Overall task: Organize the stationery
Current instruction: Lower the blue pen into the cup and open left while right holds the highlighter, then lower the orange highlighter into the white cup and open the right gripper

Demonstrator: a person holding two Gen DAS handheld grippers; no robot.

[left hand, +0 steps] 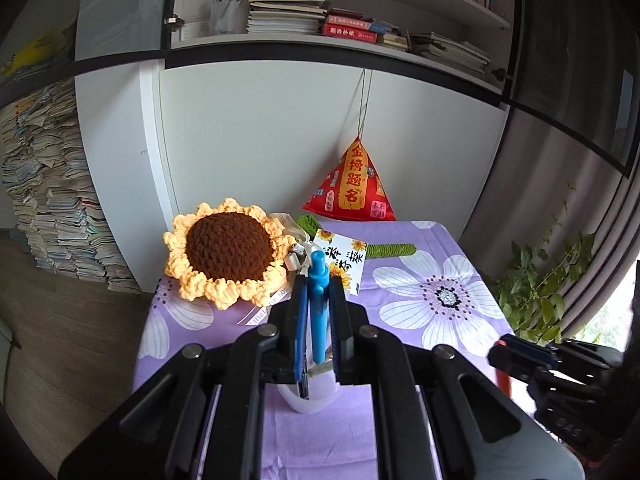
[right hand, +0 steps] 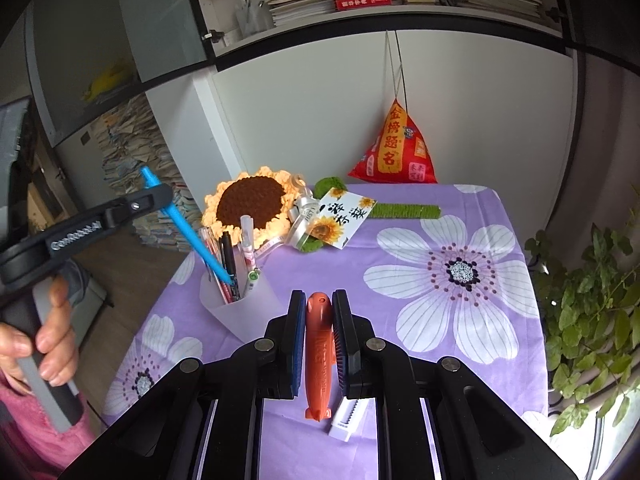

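Observation:
My left gripper (left hand: 318,280) is shut on a blue pen (left hand: 319,312) that stands nearly upright between its pads. Right under it is a frosted white pen cup (left hand: 308,400). From the right wrist view, the left gripper (right hand: 160,196) holds the blue pen (right hand: 188,232) slanted, its lower end at the mouth of the pen cup (right hand: 244,312), which holds several pens. My right gripper (right hand: 319,294) is shut on an orange pen-like tool (right hand: 319,344) above the purple flowered tablecloth (right hand: 440,320). A small white item (right hand: 346,420) lies on the cloth below it.
A crocheted sunflower (right hand: 250,204) with a card (right hand: 340,216) and green stem (right hand: 404,211) lies at the table's back. A red pyramid bag (right hand: 396,152) hangs in the corner. A leafy plant (right hand: 592,312) stands right of the table. A hand (right hand: 44,344) grips the left handle.

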